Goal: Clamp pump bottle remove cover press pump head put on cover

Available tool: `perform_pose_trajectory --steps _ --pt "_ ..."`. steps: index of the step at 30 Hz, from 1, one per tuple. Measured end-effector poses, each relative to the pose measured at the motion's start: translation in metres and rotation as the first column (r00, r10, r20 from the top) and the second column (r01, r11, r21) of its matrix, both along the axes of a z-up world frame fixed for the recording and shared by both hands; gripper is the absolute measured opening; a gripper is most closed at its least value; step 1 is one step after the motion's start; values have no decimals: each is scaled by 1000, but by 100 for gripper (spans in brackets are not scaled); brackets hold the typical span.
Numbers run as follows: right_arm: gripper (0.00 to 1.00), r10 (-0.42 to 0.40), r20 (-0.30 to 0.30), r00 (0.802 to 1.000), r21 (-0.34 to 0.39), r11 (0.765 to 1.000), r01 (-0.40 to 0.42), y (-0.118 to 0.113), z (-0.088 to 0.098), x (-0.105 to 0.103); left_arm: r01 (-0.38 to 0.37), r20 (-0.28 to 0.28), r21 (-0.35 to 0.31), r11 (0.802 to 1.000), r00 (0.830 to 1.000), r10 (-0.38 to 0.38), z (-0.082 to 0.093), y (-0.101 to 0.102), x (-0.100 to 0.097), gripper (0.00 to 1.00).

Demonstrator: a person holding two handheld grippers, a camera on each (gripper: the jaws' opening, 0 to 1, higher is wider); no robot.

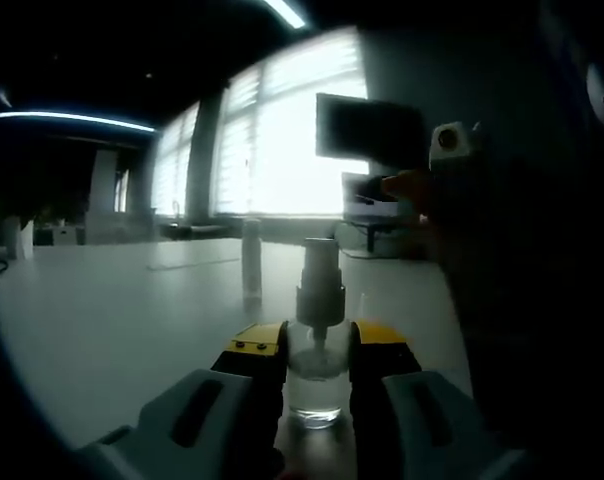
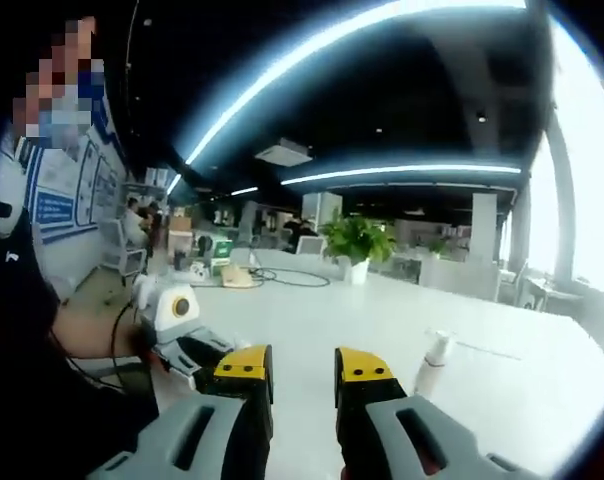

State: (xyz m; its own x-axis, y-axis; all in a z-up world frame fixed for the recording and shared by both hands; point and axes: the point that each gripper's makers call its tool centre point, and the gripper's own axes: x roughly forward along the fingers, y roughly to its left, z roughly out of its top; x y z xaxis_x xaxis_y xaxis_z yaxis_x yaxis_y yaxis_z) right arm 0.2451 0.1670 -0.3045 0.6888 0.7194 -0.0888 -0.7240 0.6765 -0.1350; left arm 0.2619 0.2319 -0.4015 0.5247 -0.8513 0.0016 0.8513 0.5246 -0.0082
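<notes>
A small clear pump bottle [image 1: 316, 388] stands on the white table [image 1: 112, 320], its grey pump head [image 1: 320, 272] bare on top. My left gripper [image 1: 317, 342] is shut on the bottle's body, one yellow-tipped jaw on each side. In the right gripper view, my right gripper [image 2: 304, 368] hangs open above the table with nothing visible between its jaws. The left gripper [image 2: 187, 345] comes in from the left there, held by a hand [image 2: 87, 335]. The right gripper's box [image 1: 454, 142] and a hand [image 1: 407, 186] show high on the right in the left gripper view.
A slim pale cylinder [image 1: 251, 258] stands on the table behind the clamped bottle; whether it is a cover or another bottle I cannot tell. A white pump bottle [image 2: 432, 362] stands right of my right jaws. A monitor [image 1: 370, 130] and bright windows lie beyond. A person's dark body fills the right.
</notes>
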Motion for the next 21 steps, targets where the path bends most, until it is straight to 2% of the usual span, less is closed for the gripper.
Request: perform_pose_trajectory --steps 4,6,9,13,18,21 --pt "19 59 -2 998 -58 997 -59 11 6 3 2 -5 -3 1000 1000 -2 0 1 1 15" --pt "19 108 -16 994 -98 989 -109 20 9 1 0 -7 -5 1000 1000 0 -1 1 2 15" --pt "19 138 -18 990 -141 980 -139 31 12 1 -1 -12 -8 1000 1000 1 -1 1 2 15" --pt "18 173 -10 985 -213 962 -172 41 14 3 3 -25 -13 1000 1000 -3 -1 2 2 15" --pt "19 178 6 984 -229 958 -172 44 28 7 1 -19 -8 1000 1000 -1 -1 3 4 16" --pt "19 190 3 982 -266 947 -182 44 28 9 0 0 3 1000 1000 0 -1 3 4 16"
